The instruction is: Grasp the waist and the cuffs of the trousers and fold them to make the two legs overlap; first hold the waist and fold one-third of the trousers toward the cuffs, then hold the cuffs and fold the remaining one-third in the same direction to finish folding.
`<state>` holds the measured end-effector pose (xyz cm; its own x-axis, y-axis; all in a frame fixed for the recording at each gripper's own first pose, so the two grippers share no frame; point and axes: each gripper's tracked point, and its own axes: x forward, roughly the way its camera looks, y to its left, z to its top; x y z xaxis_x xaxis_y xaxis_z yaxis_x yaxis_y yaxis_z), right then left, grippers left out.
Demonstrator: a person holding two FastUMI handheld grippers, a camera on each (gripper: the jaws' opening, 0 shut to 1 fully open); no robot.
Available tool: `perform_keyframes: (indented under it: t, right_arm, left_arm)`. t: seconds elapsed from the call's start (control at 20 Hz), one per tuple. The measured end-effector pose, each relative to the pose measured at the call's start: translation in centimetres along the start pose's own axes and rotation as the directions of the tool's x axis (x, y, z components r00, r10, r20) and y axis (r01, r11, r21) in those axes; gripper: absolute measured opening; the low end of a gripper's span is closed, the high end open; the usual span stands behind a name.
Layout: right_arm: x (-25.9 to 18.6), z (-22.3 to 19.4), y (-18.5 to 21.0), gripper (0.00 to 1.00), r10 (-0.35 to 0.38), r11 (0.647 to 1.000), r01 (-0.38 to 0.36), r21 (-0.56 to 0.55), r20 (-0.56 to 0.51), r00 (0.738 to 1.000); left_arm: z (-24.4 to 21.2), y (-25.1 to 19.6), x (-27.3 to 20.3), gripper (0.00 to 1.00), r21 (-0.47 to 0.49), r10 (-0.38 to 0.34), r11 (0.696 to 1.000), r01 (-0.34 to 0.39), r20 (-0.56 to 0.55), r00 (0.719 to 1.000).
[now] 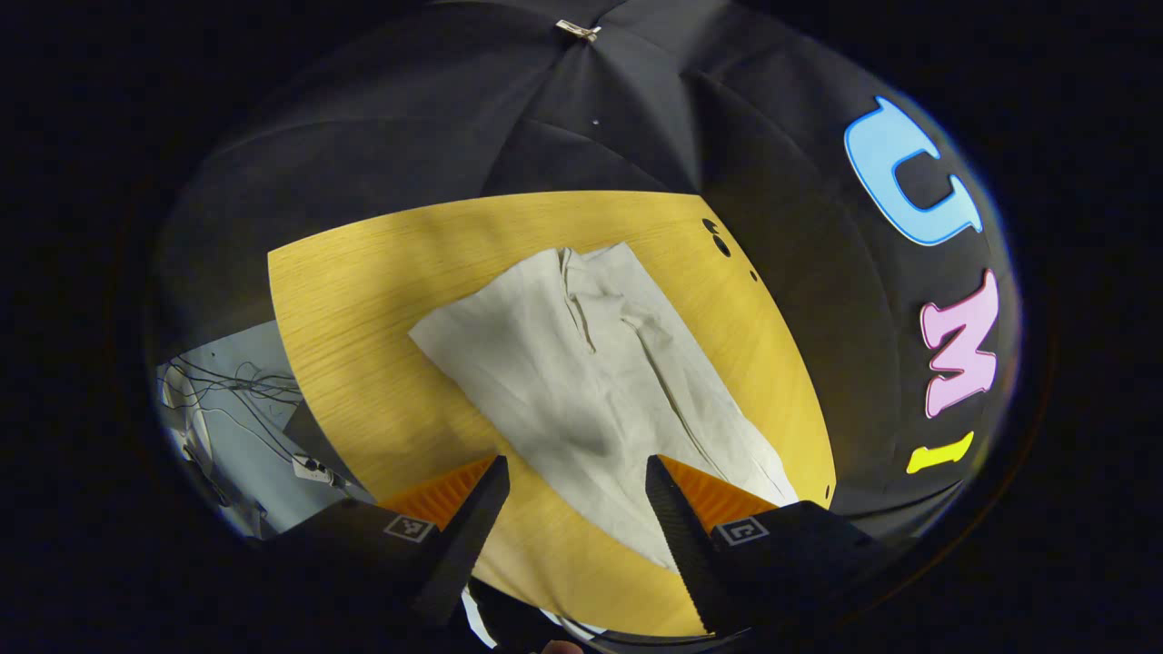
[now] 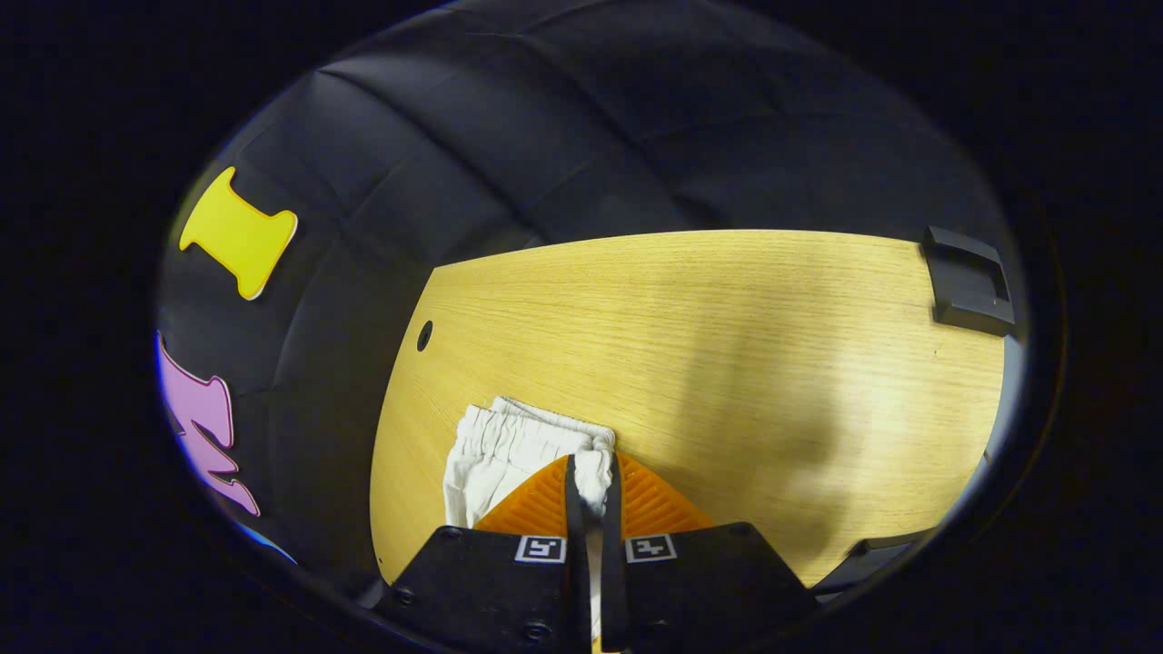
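In the left gripper view, the left gripper (image 1: 574, 509) hangs above the pale wooden table (image 1: 363, 309) with its two fingers spread wide and nothing between them. Straight ahead of those fingers lie the off-white cloth trousers (image 1: 581, 381), spread flat on the tabletop and running away from the tool toward the far edge. The nearest stretch of cloth passes between and under the fingers, and its near right corner is hidden behind the right-hand finger. A few small dark holes (image 1: 718, 241) mark the table near its far right edge. To the left of the tool, beyond the table's edge, a pale floor with tangled thin cables (image 1: 236, 391) shows, cut off at the rim.

In the right gripper view, the right gripper (image 2: 591, 495) has its fingers pressed together on the trousers' gathered elastic waistband (image 2: 509, 445), pinching its right-hand end. The waistband bunches just ahead and to the left of the tips; the legs are hidden beneath the tool. Whether the pinched cloth is lifted off the table is hard to tell. A black rectangular block (image 2: 968, 282) sits at the far right corner, partly cut off.
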<state>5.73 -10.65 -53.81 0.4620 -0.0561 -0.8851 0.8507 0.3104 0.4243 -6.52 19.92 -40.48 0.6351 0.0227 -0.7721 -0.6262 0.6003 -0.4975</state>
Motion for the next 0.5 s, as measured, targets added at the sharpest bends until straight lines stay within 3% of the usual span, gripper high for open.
perform_keyframes:
  t: [0.1,0.15,0.2,0.25,0.5]
  right_arm:
    - [0.1,-0.1,0.0,0.09,0.004,1.0,-0.004,-0.012,-0.003,1.0]
    - [0.2,-0.1,0.0,0.09,0.007,1.0,-0.007,-0.012,-0.004,1.0]
    - [0.2,-0.1,0.0,0.09,0.011,1.0,-0.011,-0.01,-0.009,1.0]
    - [0.1,-0.1,0.0,0.08,0.015,1.0,-0.015,-0.008,-0.01,1.0]
    - [0.2,-0.1,0.0,0.09,0.021,0.999,-0.021,-0.027,-0.017,1.0]
  left_arm:
    - [1.1,-0.8,1.2,0.92,-0.003,-0.01,1.0,0.01,0.016,1.0]
    - [1.6,-0.9,1.8,0.97,-0.006,-0.013,1.0,0.013,0.015,1.0]
    - [1.6,-1.3,2.4,0.93,-0.003,-0.009,1.0,0.009,0.012,1.0]
    - [1.9,-1.7,2.7,0.96,0.006,-0.003,1.0,0.003,0.016,1.0]
    - [3.5,-3.1,4.8,0.93,0.025,0.053,0.998,-0.054,0.027,0.998]
